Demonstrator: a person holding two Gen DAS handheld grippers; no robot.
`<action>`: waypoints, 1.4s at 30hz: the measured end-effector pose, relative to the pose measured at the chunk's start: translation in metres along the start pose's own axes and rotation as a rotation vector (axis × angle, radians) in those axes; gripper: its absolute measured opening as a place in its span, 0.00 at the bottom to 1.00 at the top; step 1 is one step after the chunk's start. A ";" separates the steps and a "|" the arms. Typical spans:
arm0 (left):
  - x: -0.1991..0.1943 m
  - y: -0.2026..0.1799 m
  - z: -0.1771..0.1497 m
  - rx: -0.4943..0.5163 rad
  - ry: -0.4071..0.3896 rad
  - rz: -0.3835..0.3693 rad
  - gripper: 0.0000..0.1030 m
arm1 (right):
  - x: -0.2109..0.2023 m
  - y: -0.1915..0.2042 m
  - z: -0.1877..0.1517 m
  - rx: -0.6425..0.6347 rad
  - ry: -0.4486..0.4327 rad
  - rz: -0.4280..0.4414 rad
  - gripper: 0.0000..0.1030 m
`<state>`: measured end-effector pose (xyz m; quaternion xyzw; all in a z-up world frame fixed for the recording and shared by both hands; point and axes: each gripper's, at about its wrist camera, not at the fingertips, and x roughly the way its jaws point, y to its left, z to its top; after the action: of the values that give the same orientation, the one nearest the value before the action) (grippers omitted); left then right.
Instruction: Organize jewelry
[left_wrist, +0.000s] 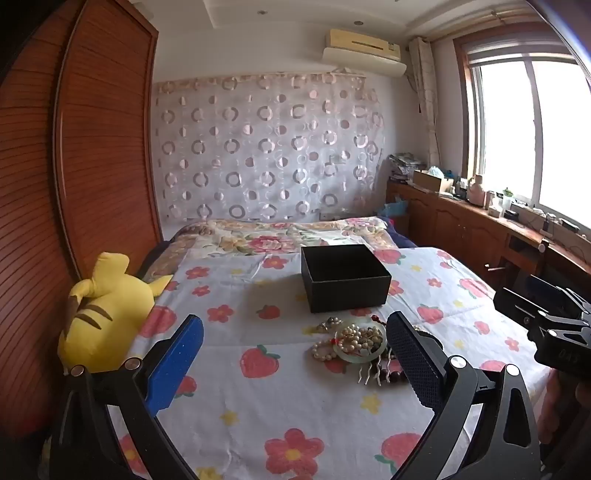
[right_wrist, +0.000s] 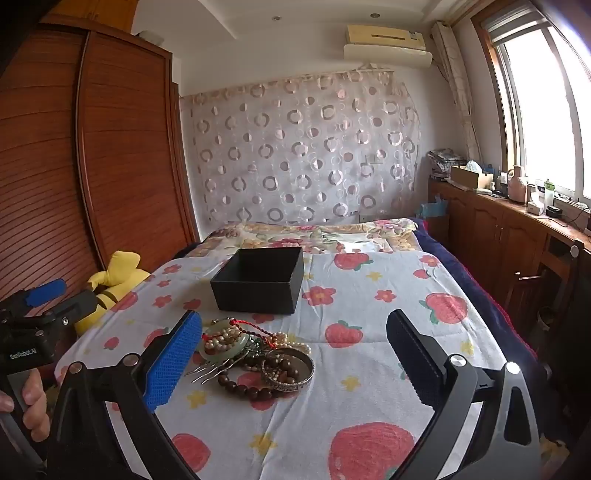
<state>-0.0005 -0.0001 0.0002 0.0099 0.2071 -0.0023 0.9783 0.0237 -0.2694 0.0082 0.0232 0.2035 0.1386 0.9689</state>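
Observation:
A pile of jewelry (left_wrist: 356, 341) lies on the flowered sheet: pearl strands, a pale green bangle, a hair comb and dark wooden beads. In the right wrist view the pile (right_wrist: 255, 354) also shows a silver bangle (right_wrist: 288, 369) and a red cord. An open, empty black box (left_wrist: 345, 277) stands just behind it, also seen in the right wrist view (right_wrist: 260, 280). My left gripper (left_wrist: 295, 354) is open and empty, with the pile near its right finger. My right gripper (right_wrist: 293, 354) is open and empty, with the pile near its left finger.
A yellow plush toy (left_wrist: 107, 310) lies at the bed's left edge by the wooden wardrobe (left_wrist: 92, 147). A wooden cabinet (right_wrist: 517, 229) with clutter runs under the window on the right. A folded floral quilt (left_wrist: 280, 234) lies behind the box.

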 end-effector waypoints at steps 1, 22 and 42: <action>0.000 0.000 0.000 -0.002 0.002 0.001 0.93 | 0.000 0.000 0.000 -0.002 0.001 -0.001 0.98; 0.001 0.001 0.000 -0.006 0.004 -0.003 0.93 | -0.001 0.000 0.000 0.000 -0.003 0.001 0.98; -0.002 -0.002 0.004 -0.004 -0.003 -0.006 0.93 | -0.001 0.000 0.001 0.002 -0.004 0.001 0.98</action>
<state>-0.0002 -0.0025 0.0049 0.0071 0.2058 -0.0049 0.9785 0.0229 -0.2700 0.0097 0.0243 0.2017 0.1391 0.9692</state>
